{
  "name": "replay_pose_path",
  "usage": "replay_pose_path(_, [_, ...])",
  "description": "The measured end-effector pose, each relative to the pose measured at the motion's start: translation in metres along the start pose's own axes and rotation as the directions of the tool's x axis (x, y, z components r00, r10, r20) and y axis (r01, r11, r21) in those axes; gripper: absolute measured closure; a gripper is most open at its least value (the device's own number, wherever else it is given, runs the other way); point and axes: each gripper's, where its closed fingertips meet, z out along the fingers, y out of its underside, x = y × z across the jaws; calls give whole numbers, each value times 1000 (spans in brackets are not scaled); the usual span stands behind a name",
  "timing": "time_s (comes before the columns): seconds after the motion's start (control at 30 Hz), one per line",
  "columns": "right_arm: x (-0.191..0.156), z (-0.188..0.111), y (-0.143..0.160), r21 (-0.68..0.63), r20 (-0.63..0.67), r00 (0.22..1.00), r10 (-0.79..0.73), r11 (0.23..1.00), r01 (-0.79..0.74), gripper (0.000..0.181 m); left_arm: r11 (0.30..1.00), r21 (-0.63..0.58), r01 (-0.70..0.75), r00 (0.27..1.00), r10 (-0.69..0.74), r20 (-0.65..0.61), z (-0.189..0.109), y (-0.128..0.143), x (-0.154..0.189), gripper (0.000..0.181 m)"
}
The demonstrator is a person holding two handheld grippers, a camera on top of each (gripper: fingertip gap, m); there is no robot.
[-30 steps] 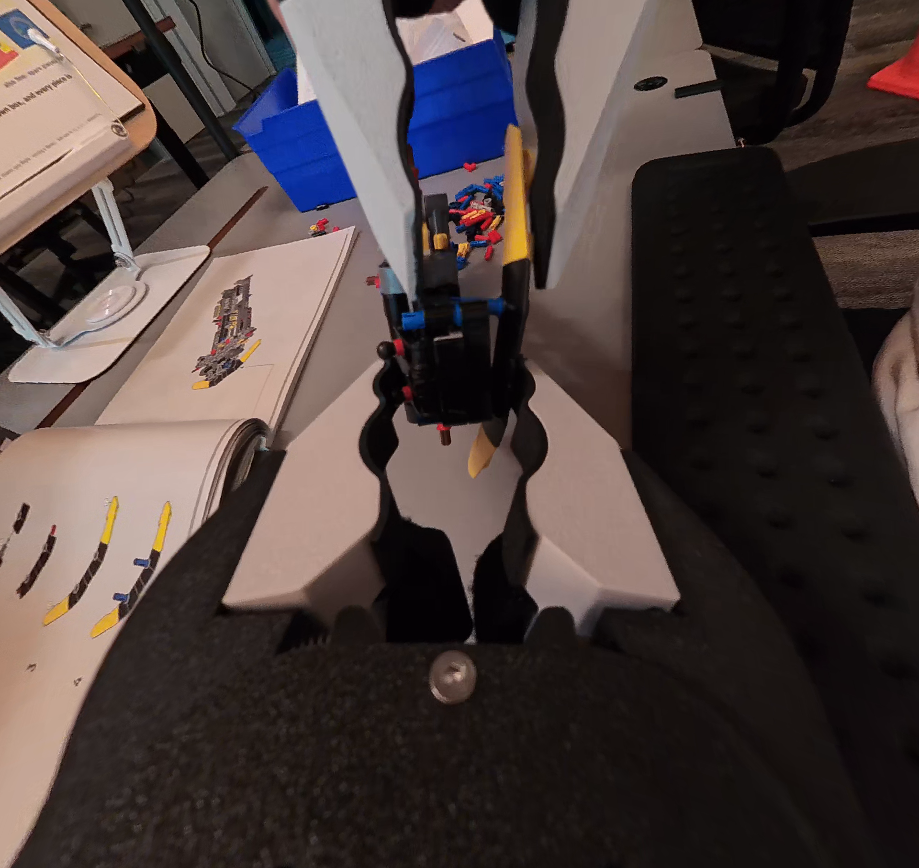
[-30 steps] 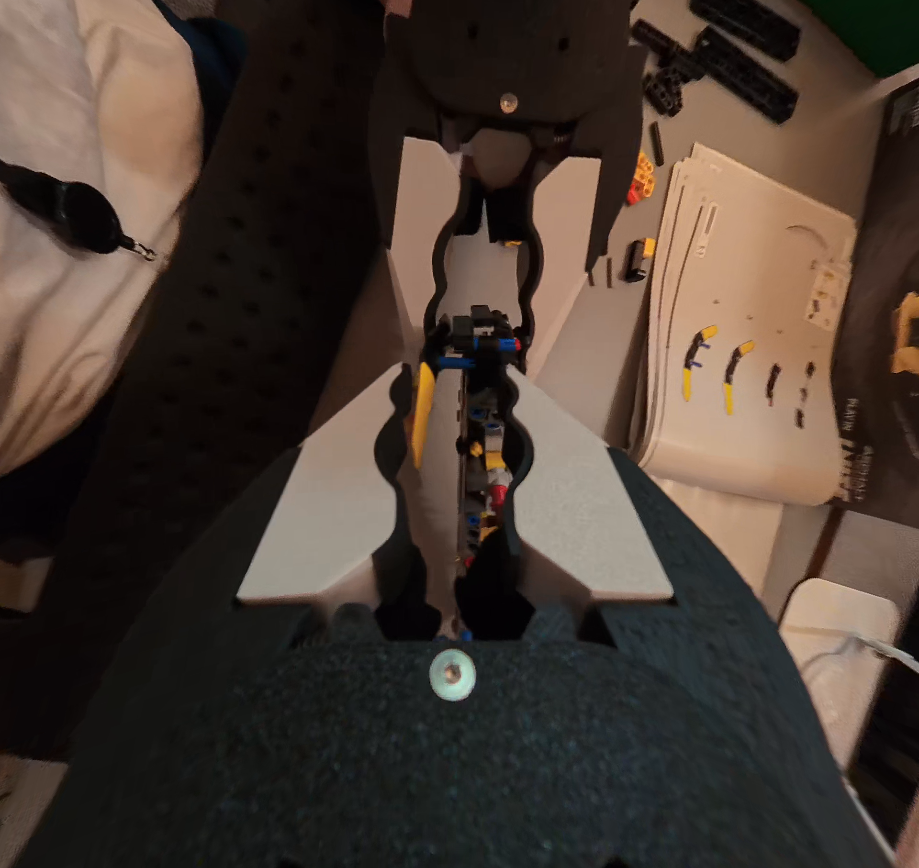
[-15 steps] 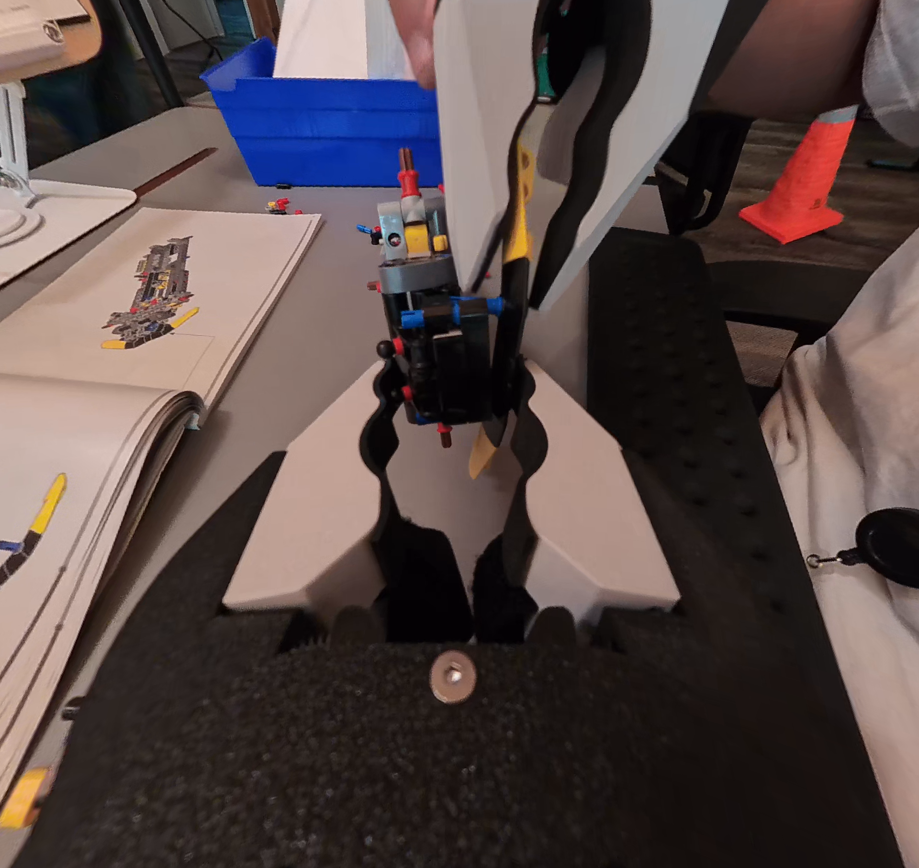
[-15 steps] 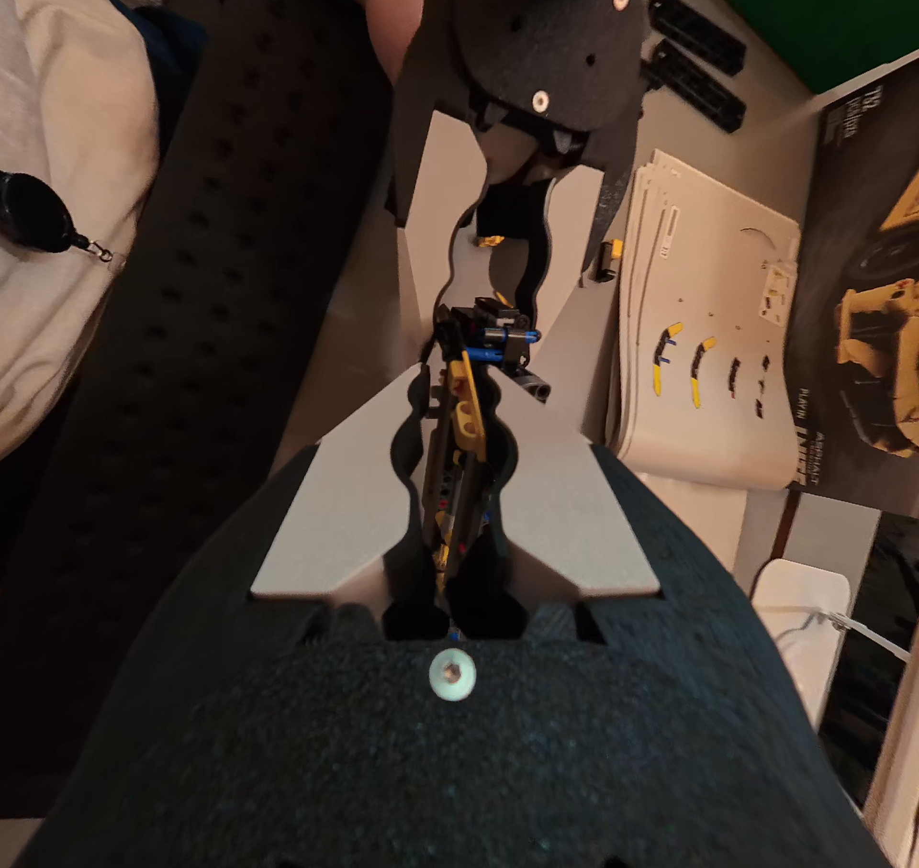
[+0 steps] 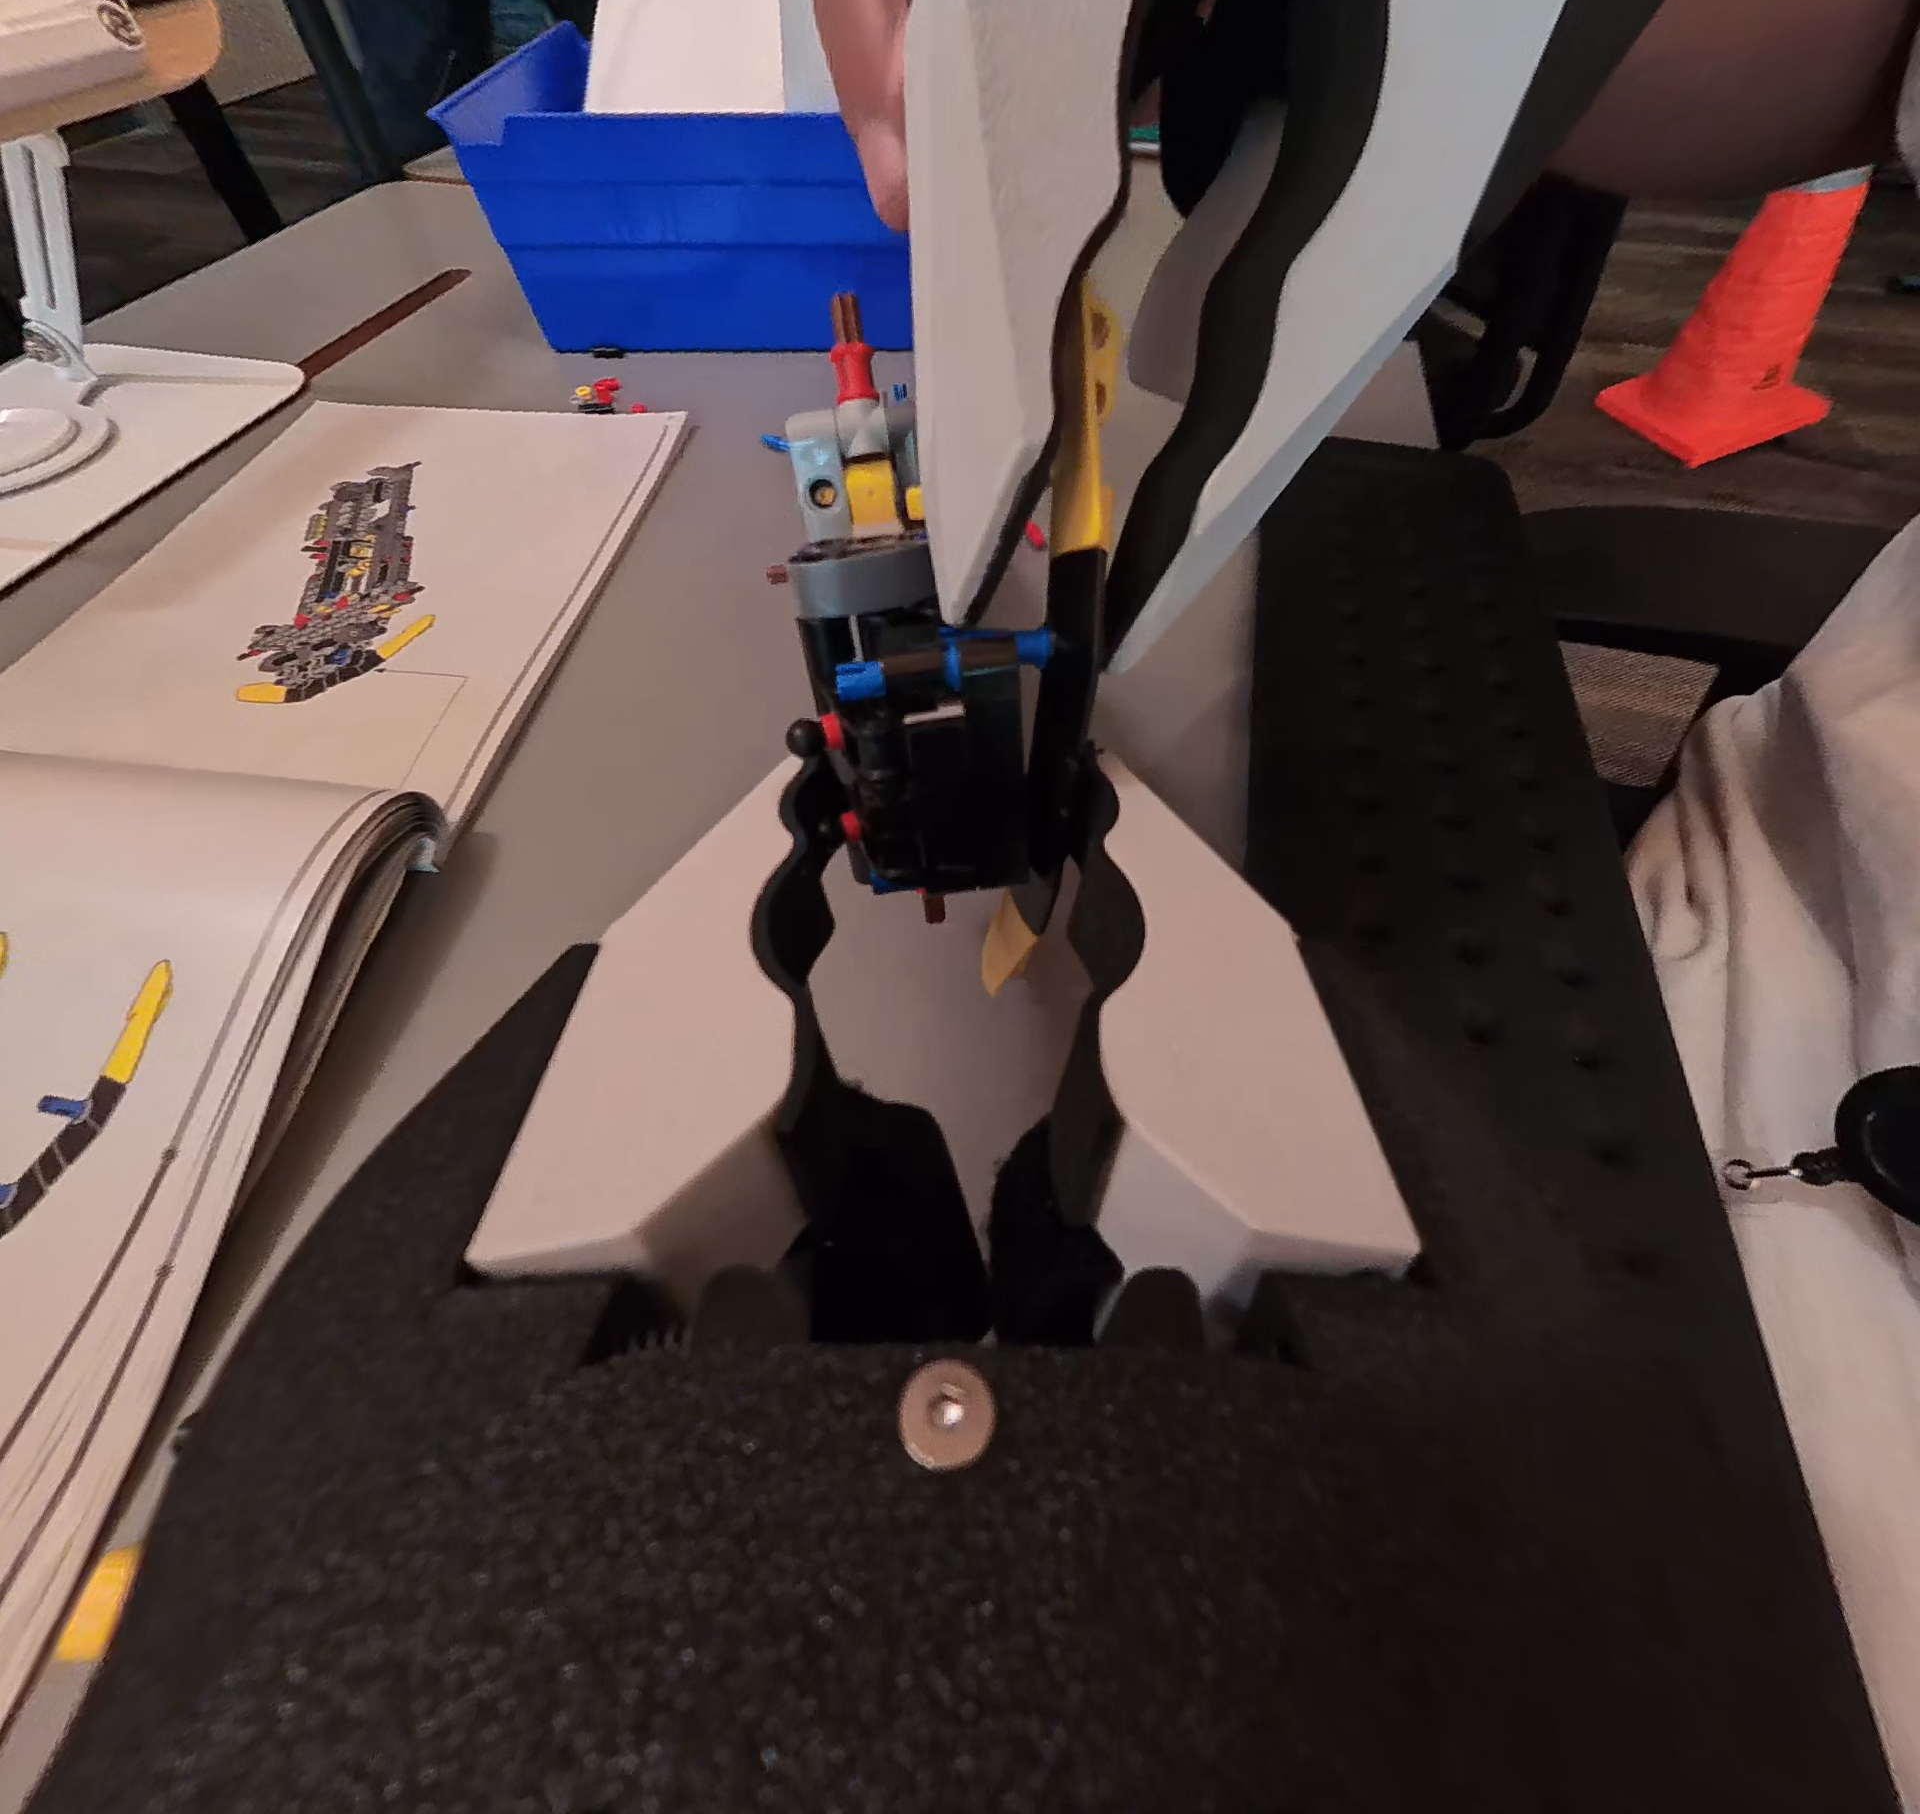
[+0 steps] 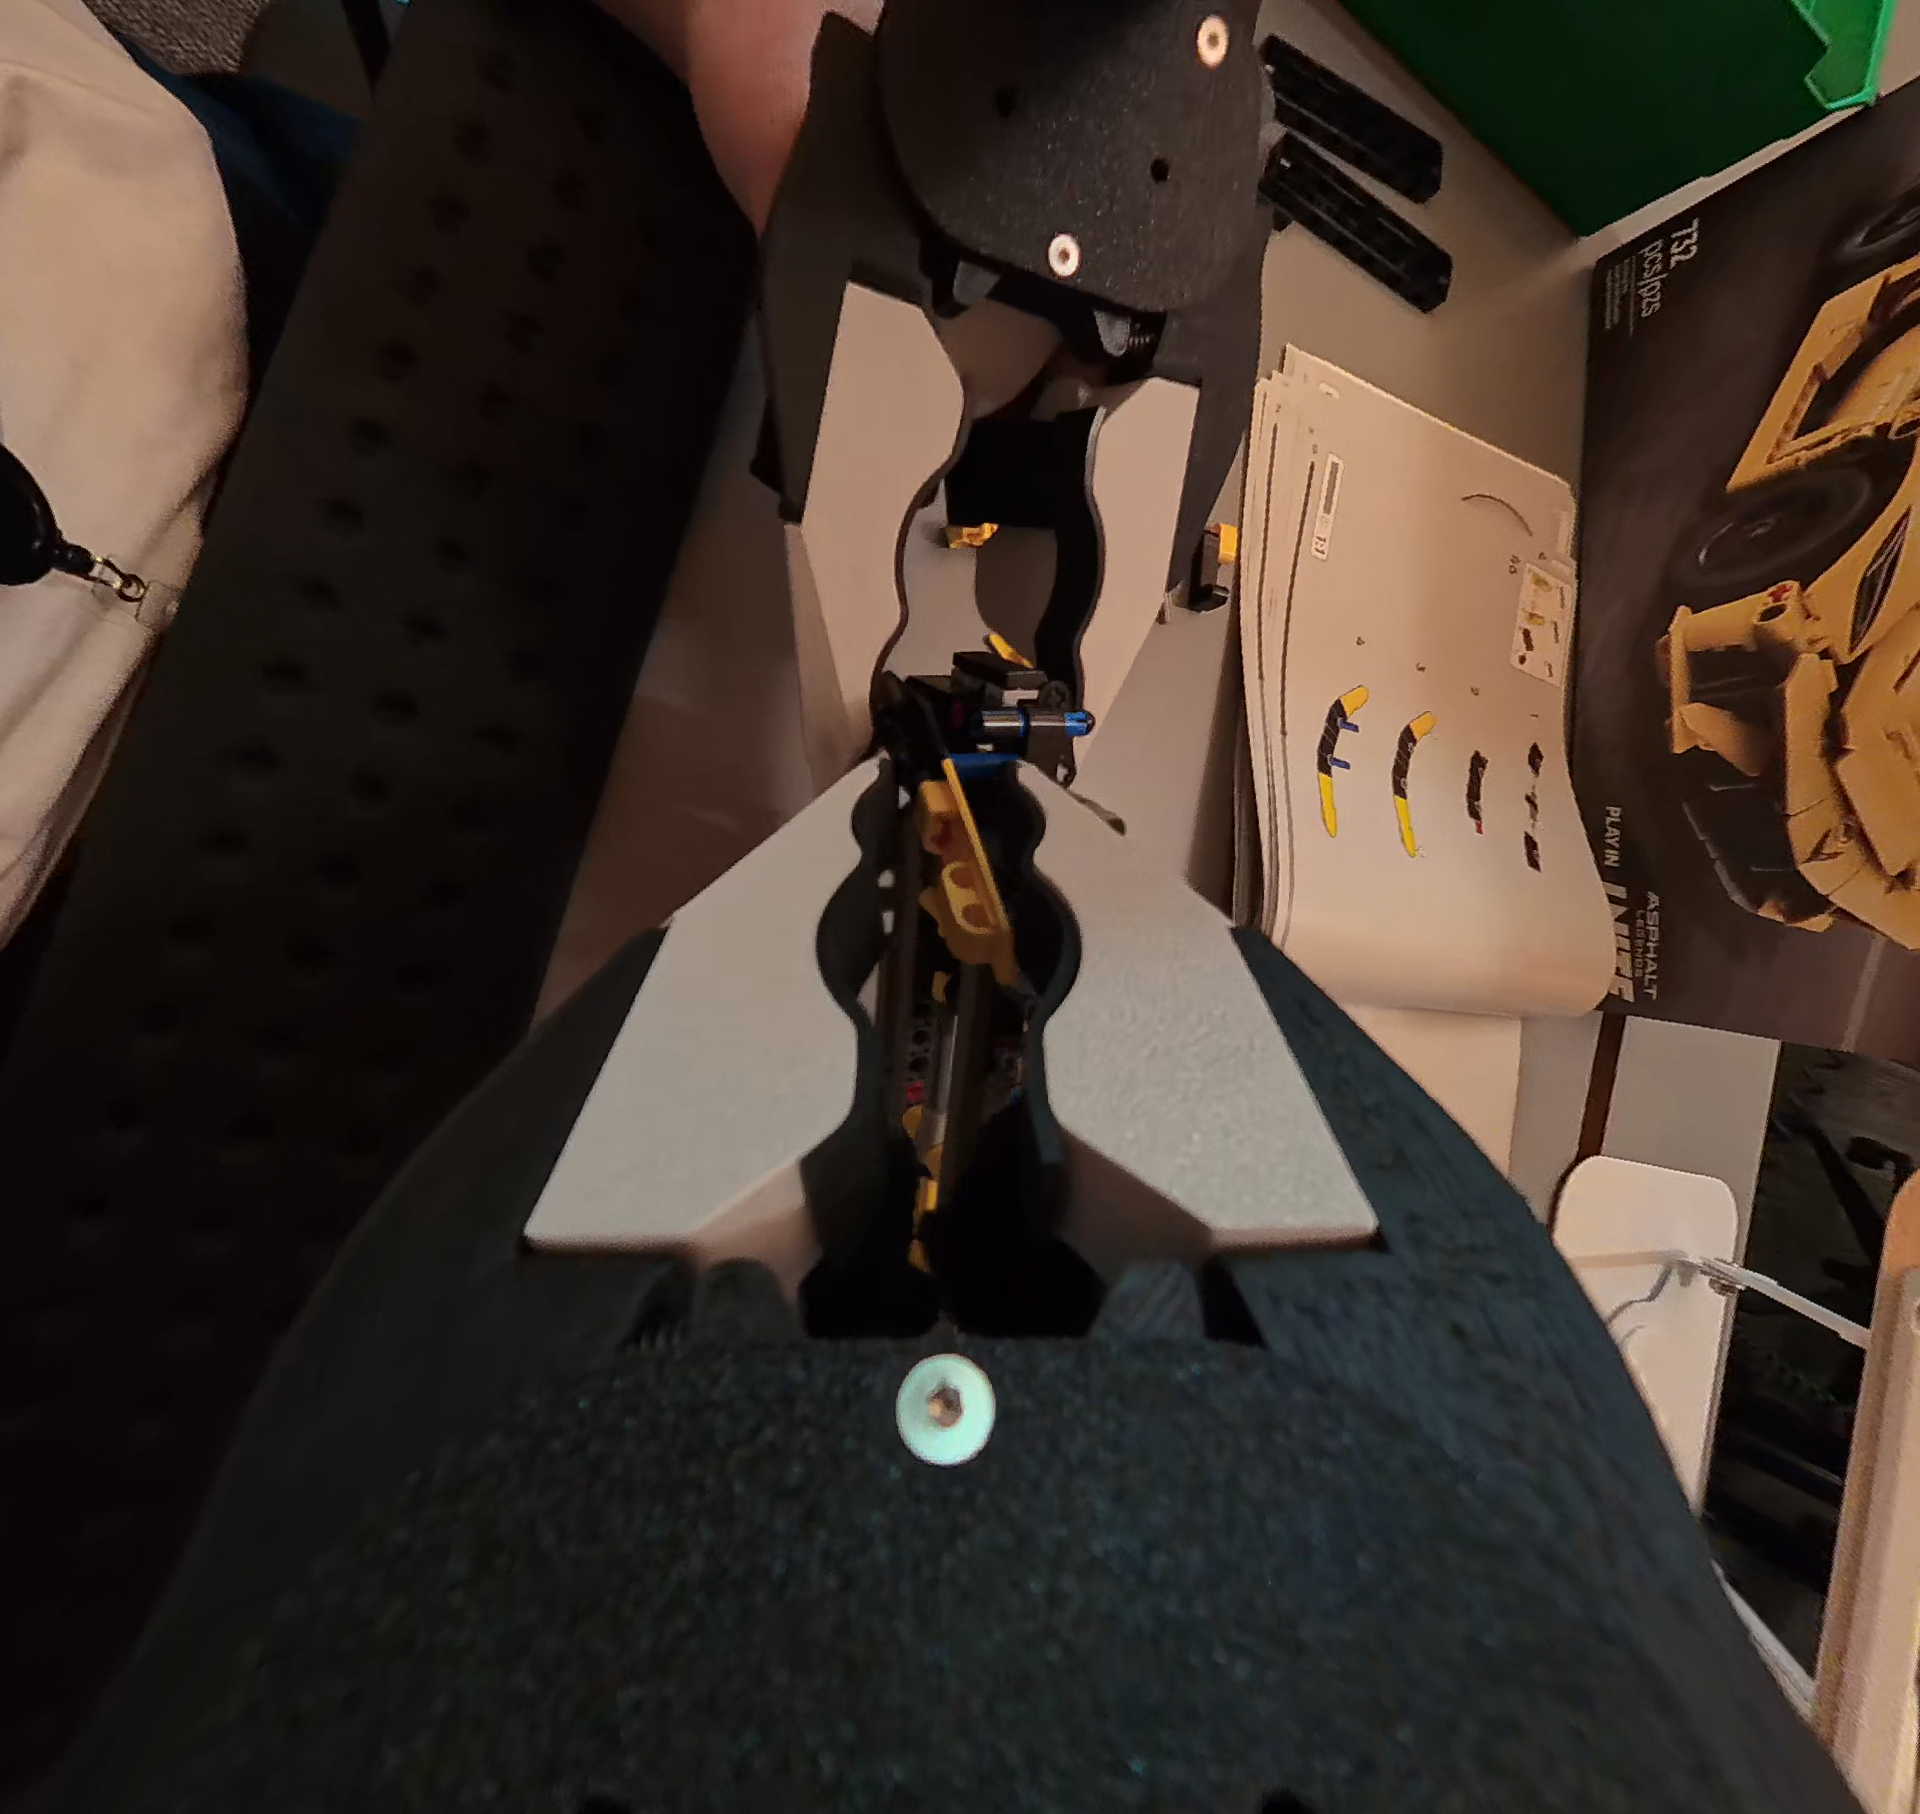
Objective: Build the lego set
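**A:** Where's the lego build (image 5: pixel 914 725) right now?

**B:** You've got it pinched between both tools, up off the grey table (image 5: pixel 644 704). Your left gripper (image 5: pixel 940 829) is clenched on the black block at its near end, the one with blue pins and red studs. A curved black strip with yellow ends (image 5: pixel 1070 621) runs along the block's right side, and its lower yellow tip pokes down past your right finger pad.

**A:** And my right one?

**B:** Your right gripper (image 5: pixel 1049 559) comes in from above and is closed on the upper length of the same build. From its own camera the long black-and-yellow body (image 6: pixel 951 933) runs straight down the gap between the fingers, gripped on both sides.

**A:** What's around me?

**B:** The open instruction booklet (image 5: pixel 312 621) lies to your left. A blue bin (image 5: pixel 675 226) stands behind it with a few loose pieces (image 5: pixel 603 396) just in front. The set's box (image 6: pixel 1766 621) lies beyond the booklet, and an orange cone (image 5: pixel 1735 330) stands on the floor.
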Motion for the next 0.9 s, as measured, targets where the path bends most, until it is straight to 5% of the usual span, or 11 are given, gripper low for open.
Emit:
replay_pose_path(0.17, [-11, 6, 5, -27, 58, 998, 21, 999, -19, 175, 997, -7, -80, 996, 80, 50, -1, -2, -1, 139])
replay_pose_path(0.47, [-7, 3, 6, -47, 34, 999, 35, 998, -33, 165, 998, 46, 36, 999, -35, -23, -1, -5, -1, 139])
replay_pose_path(0.77, [-9, -12, -5, 15, 104, 991, 87, 996, -89, 160, 999, 29, -34, 999, 35, -17, 0, -3, 5, 139])
replay_pose_path(0.9, [-3, -3, -2, -5, -18, 1000, -14, 1000, 14, 162, 1000, 24, 2, 1000, -2, -23, 0, -2, 3, 139])
